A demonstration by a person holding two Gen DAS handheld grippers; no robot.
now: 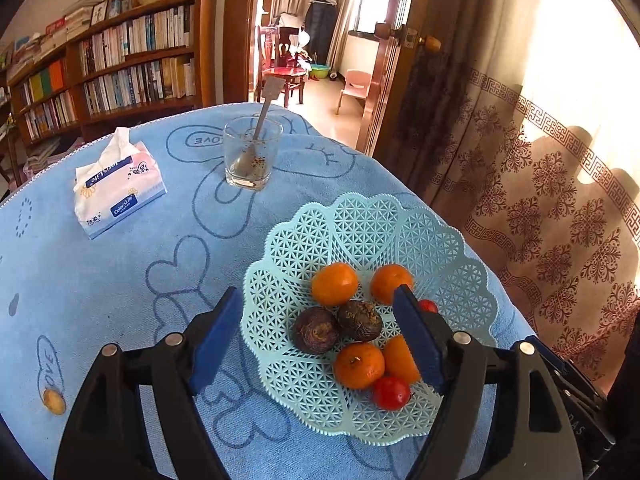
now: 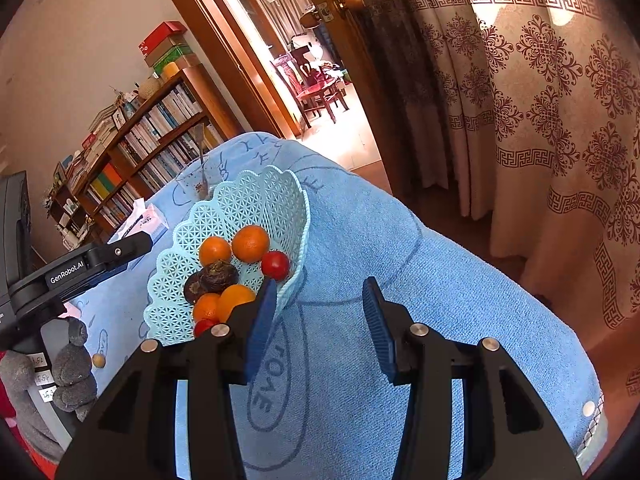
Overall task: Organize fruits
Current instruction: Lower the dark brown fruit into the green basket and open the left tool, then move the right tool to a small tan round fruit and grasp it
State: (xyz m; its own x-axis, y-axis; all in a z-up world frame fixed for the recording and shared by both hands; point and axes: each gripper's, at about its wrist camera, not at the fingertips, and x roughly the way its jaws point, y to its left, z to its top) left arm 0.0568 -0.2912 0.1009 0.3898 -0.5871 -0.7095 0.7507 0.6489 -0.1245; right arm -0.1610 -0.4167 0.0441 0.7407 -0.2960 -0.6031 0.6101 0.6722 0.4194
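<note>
Fruit's all in the basket (image 1: 400, 220), a pale green lattice dish on the blue cloth (image 1: 120, 280) near the table's right edge. Four oranges (image 1: 335, 284), two dark brown knobbly fruits (image 1: 316, 330) and two tomatoes (image 1: 392, 393), bunched in the middle and touching.

Left gripper (image 1: 320, 338) hangs over the pile w/ jaws wide, nothing pinched; pads sit either side of the fruit, clear of it. Right gripper (image 2: 320, 320) is beside the basket over bare cloth, jaws part open, empty; its left pad is right by the rim, can't tell if touching.

Handling, my guess: oranges firm, light, a bit slick, so grip across the widest part. Tomatoes are soft and smooth, prob. bruise or squirt out, so go gentle at the middle. Brown ones look hard and rough, easy hold. Basket looks like thin plastic, light, likely slides on the cloth; take it by the rim.

Writing: "LOVE" printed on the cloth, "Colors Life" approx. on the tissue pack (image 1: 116, 188), "GenRobot.AI" on the left gripper's body as seen from the right cam. A small nut-like thing (image 1: 54, 401) lies on the cloth, well apart from the basket.
</note>
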